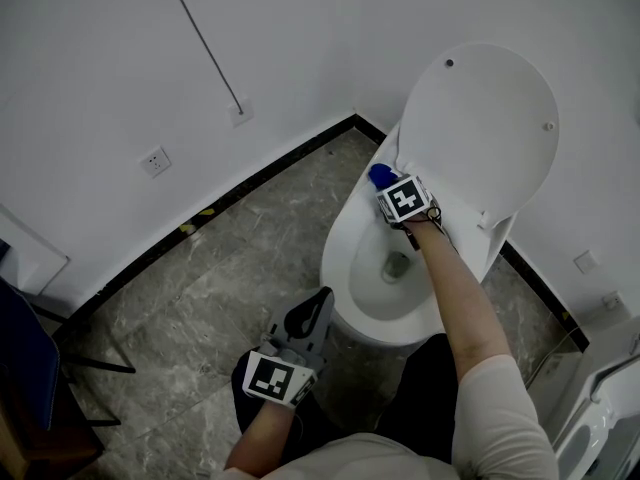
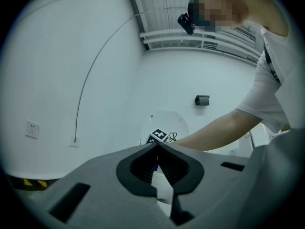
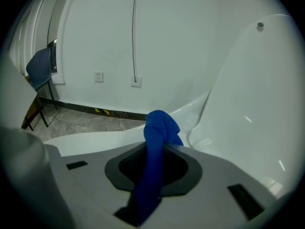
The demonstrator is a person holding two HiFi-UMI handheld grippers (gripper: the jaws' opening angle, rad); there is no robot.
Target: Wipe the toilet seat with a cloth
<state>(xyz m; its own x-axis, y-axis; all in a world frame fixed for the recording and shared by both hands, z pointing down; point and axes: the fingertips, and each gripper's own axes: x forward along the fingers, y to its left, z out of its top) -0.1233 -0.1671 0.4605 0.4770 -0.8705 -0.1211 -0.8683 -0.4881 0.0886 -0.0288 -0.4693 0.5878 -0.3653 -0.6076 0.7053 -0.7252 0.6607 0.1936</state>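
Observation:
A white toilet (image 1: 372,308) stands with its lid (image 1: 490,128) raised against the wall. My right gripper (image 1: 386,184) is at the back left of the bowl's rim, shut on a blue cloth (image 1: 380,176). In the right gripper view the cloth (image 3: 159,128) bunches out past the jaws, just over the white rim (image 3: 95,140), with the lid (image 3: 257,104) to the right. My left gripper (image 1: 322,298) hangs by the front left of the bowl, shut and holding nothing. In the left gripper view its jaws meet at the tip (image 2: 157,146), which points toward the lid (image 2: 164,123).
Grey stone floor (image 1: 230,278) lies left of the toilet, with a black skirting along the white walls. A wall socket (image 1: 155,161) and a thin cable (image 1: 205,43) are on the left wall. A dark chair (image 1: 25,368) stands at far left, a white fixture (image 1: 600,418) at lower right.

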